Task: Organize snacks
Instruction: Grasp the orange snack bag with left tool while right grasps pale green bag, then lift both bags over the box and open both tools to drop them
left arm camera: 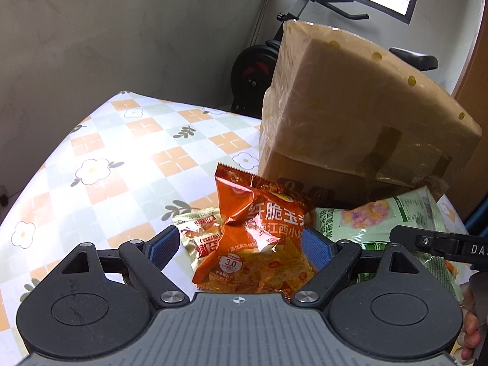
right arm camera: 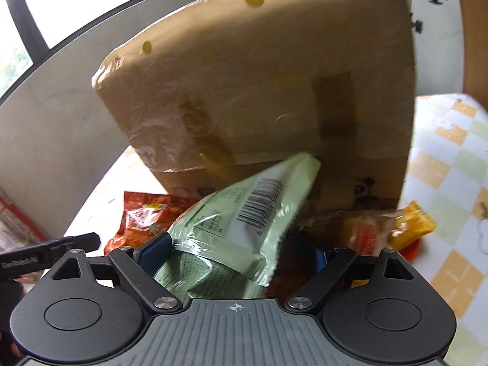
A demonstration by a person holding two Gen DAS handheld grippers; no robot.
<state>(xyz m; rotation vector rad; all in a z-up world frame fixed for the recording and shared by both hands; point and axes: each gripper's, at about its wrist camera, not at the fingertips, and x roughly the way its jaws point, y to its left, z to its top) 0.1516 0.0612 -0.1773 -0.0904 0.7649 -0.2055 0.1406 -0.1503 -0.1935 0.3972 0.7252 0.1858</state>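
Observation:
My left gripper (left arm camera: 241, 245) stands wide around an orange-red chip packet (left arm camera: 259, 238); its blue pads flank the packet and I cannot tell whether they press it. A small gold snack packet (left arm camera: 199, 231) lies just left of it. My right gripper (right arm camera: 242, 251) is closed on a pale green snack bag (right arm camera: 244, 222), which tilts up toward a tall cardboard box (right arm camera: 274, 85). The green bag (left arm camera: 387, 216) and the right gripper's finger also show at the right of the left wrist view. The red packet (right arm camera: 143, 216) shows left of the green bag.
The cardboard box (left arm camera: 350, 113), wrapped in tape, stands on a checkered floral tablecloth (left arm camera: 122, 152). A clear-wrapped yellow and orange snack (right arm camera: 381, 225) lies right of the green bag. An exercise bike (left arm camera: 259, 70) stands behind the table by the wall.

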